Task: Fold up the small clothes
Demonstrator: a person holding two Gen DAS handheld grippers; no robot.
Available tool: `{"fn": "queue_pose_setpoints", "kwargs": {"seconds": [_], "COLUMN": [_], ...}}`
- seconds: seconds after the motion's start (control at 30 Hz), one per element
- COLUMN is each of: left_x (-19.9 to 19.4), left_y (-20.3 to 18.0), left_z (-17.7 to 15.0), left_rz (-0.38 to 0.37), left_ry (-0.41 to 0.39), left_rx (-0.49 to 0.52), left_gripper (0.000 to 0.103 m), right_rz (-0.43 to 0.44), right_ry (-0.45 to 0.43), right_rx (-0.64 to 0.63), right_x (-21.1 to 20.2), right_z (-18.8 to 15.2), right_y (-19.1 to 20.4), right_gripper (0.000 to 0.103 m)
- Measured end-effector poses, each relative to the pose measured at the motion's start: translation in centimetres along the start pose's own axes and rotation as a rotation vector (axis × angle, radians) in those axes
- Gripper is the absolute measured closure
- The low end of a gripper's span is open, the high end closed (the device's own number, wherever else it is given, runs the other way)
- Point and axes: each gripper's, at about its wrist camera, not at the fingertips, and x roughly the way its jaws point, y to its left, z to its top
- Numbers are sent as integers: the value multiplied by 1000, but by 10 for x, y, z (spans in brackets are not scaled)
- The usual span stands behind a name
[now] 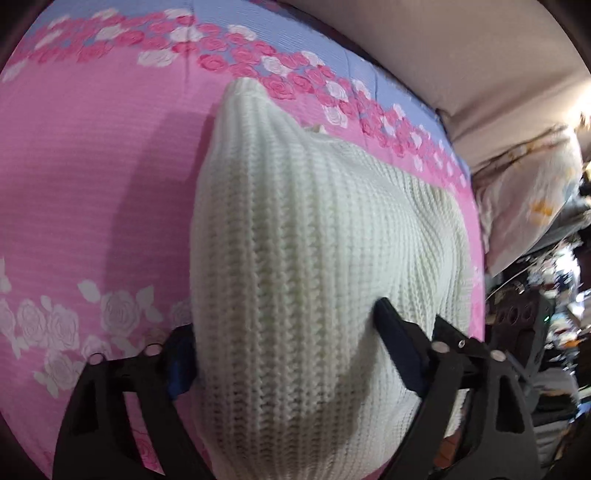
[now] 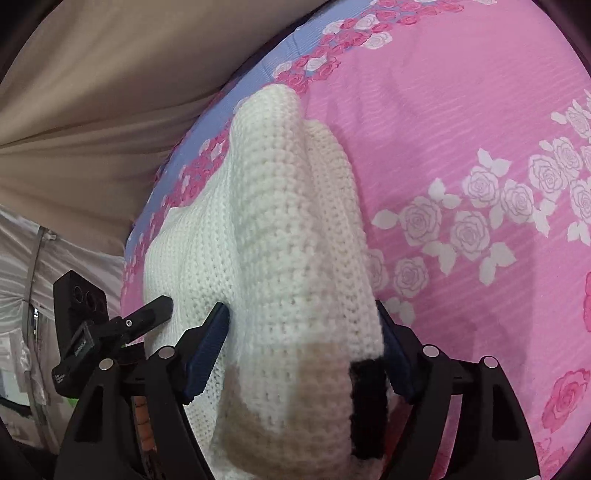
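Grippers, two, left (image 1: pixel 284 343) and right (image 2: pixel 303 332), each straddle one white knit (image 1: pixel 295 221) unclenched.

This is a bedroom in a home. The working surface is a bed covered with a pink woven bedspread (image 1: pixel 110 177) printed with pink and white roses and a pale blue border band (image 1: pixel 258 14). A beige fabric headboard or padded wall (image 2: pixel 92 92) rises behind it. A cream pillow with a floral print (image 1: pixel 528 192) lies off the bed's end, and blurred household clutter (image 1: pixel 554 295) fills the space beyond.
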Motion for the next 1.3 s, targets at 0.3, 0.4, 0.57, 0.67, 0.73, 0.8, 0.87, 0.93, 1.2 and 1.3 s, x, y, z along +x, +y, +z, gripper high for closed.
{"fn": "queue_pose_setpoints", "kwargs": {"seconds": [0.3, 0.4, 0.57, 0.67, 0.73, 0.8, 0.87, 0.93, 1.2, 1.3], "left_x": [-78, -130, -208, -262, -290, -328, -362, -395, -504, -504], "left_y": [-80, -120, -166, -187, -197, -203, -206, -210, -195, -171], "left_z": [5, 0, -11, -20, -22, -26, -30, -34, -43, -27], "left_rz": [72, 65, 15, -15, -30, -45, -60, -73, -103, -87], "left_ry": [-39, -121, -250, -360, -424, -507, -581, -657, -904, -882], "left_rx": [241, 360, 477, 541, 572, 610, 639, 671, 741, 696], "left_gripper": [60, 60, 59, 59, 59, 59, 59, 59, 55, 54], "right_rz": [-27, -43, -29, 1, 18, 39, 65, 96, 289, 326], "right_ry": [-69, -153, -323, -426, -498, -559, -614, -672, -845, -824], "right_rx": [-50, -103, -176, -241, -301, -357, -412, -479, -654, -657], "right_x": [-46, -88, -175, -223, -251, -275, -295, -318, -379, -372], "right_z": [-4, -11, -25, -35, -40, -45, -50, -56, -71, -68], "right_y": [63, 97, 146, 176, 202, 226, 250, 279, 372, 393], "right_gripper": [69, 69, 69, 69, 69, 69, 69, 68, 66, 65]}}
